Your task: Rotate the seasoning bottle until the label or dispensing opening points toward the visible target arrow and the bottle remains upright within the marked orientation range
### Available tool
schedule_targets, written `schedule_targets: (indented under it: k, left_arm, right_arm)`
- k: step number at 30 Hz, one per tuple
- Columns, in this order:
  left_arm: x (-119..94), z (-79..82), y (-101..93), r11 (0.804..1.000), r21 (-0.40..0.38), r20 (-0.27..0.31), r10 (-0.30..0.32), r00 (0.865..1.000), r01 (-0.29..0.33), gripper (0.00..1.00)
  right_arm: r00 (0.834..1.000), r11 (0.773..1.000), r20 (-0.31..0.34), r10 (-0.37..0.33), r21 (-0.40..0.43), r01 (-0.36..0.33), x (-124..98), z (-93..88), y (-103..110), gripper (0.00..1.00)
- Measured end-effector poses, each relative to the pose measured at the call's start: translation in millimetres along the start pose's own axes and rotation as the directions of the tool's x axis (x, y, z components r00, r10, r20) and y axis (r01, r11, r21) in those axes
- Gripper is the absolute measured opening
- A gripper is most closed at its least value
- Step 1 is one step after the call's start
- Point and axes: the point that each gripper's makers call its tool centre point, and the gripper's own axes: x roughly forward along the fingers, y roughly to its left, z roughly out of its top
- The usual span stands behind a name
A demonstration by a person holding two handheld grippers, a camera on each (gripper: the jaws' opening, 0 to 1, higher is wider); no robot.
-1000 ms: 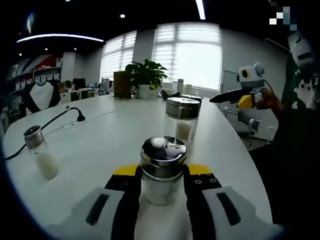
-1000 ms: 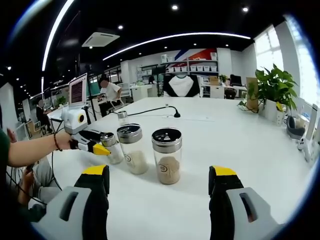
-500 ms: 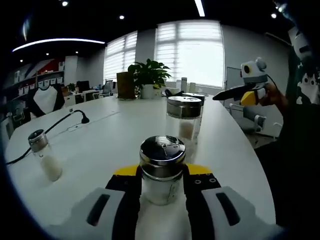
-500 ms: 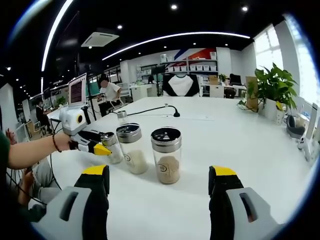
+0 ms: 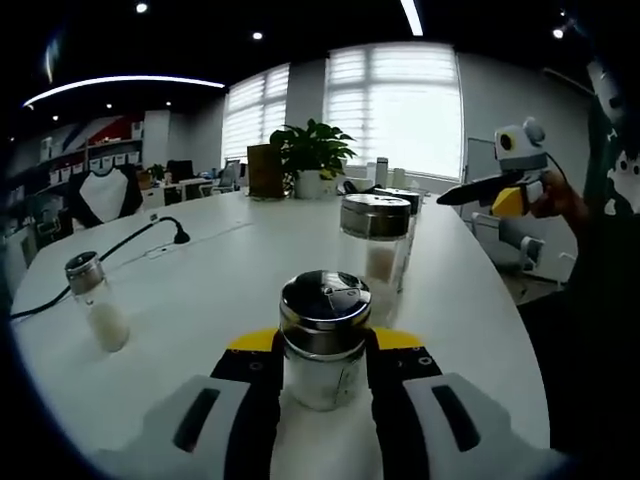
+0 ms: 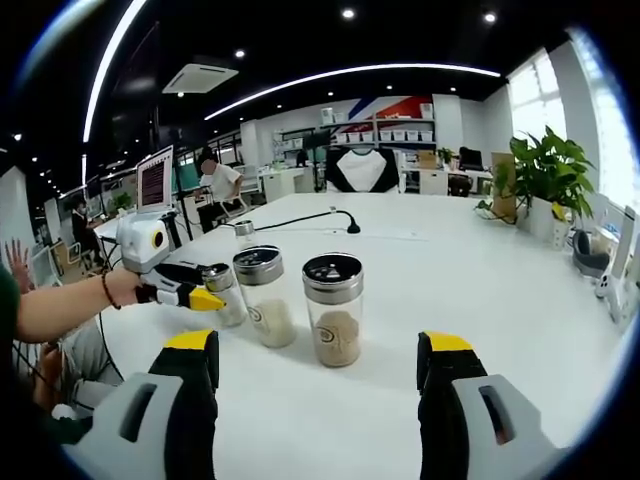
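A: Looking along the left gripper view, what is held?
B: The left gripper [image 5: 322, 372] clamps an upright seasoning bottle [image 5: 323, 338] on the white counter [image 5: 215, 270]; a second shaker [image 5: 377, 243] stands at one o'clock.

A: And the right gripper view?
B: The right gripper [image 6: 317, 368] hangs open, holding nothing; the brown-filled shaker [image 6: 334, 310] sits at twelve o'clock, the seasoning bottle at ten.

The left claw [image 5: 322, 372] sits at the bottom centre of the left gripper view, jaws clamped. The right claw [image 6: 318, 362] is at the bottom of the right gripper view, jaws wide apart.
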Motion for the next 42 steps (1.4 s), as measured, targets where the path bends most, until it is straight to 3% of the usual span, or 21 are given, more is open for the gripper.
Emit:
schedule_targets:
  k: [16, 18, 19, 21, 28, 32, 39, 40, 42]
  left_arm:
    - [-2, 2.7, -1.8, 0.999, -0.011, 0.019, 0.035, 0.999, -0.035, 0.36]
    - [-5, 11.4, 2.5, 0.997, 0.011, 0.057, 0.073, 0.996, -0.074, 0.44]
    - [-7, 16.8, 3.4, 0.996, -0.003, 0.080, 0.085, 0.993, -0.085, 0.54]
    - [-12, 18.6, 6.7, 0.994, -0.009, 0.081, 0.112, 0.990, -0.112, 0.62]
    - [-34, 20.4, 2.1, 0.984, -0.027, 0.108, 0.178, 0.978, -0.176, 0.60]
    - [-48, 23.9, -0.5, 0.973, -0.038, 0.140, 0.232, 0.963, -0.229, 0.60]
    - [-79, 30.2, -9.8, 0.941, -0.127, 0.216, 0.336, 0.917, -0.315, 0.61]
    - [-83, 30.8, -11.8, 0.937, -0.128, 0.218, 0.346, 0.913, -0.325, 0.61]
    - [-94, 25.7, -10.5, 0.908, -0.112, 0.173, 0.419, 0.891, -0.405, 0.61]
  right_arm:
    - [1.000, 1.000, 0.003, -0.001, -0.003, 0.001, -2, 0.5, -1, 0.82]
    - [1.000, 1.000, -0.002, -0.001, 0.001, 0.001, -1, -0.8, -2, 0.82]
    - [1.000, 1.000, -0.005, 0.000, 0.001, 0.000, 0, -1.4, -2, 0.82]
    - [1.000, 1.000, -0.007, 0.002, 0.000, -0.002, 0, -1.3, -1, 0.82]
    - [1.000, 1.000, 0.002, 0.002, 0.000, -0.002, 1, 0.8, -1, 0.82]
    - [1.000, 1.000, -0.002, -0.009, 0.000, 0.009, 1, -1.8, -4, 0.82]
    - [1.000, 1.000, -0.006, -0.002, 0.003, 0.002, 2, -3.9, -4, 0.82]
    - [1.000, 1.000, -0.006, -0.002, 0.002, 0.002, 2, -4.0, -4, 0.82]
    - [1.000, 1.000, -0.006, -0.001, 0.001, 0.001, 2, -4.3, -3, 0.82]
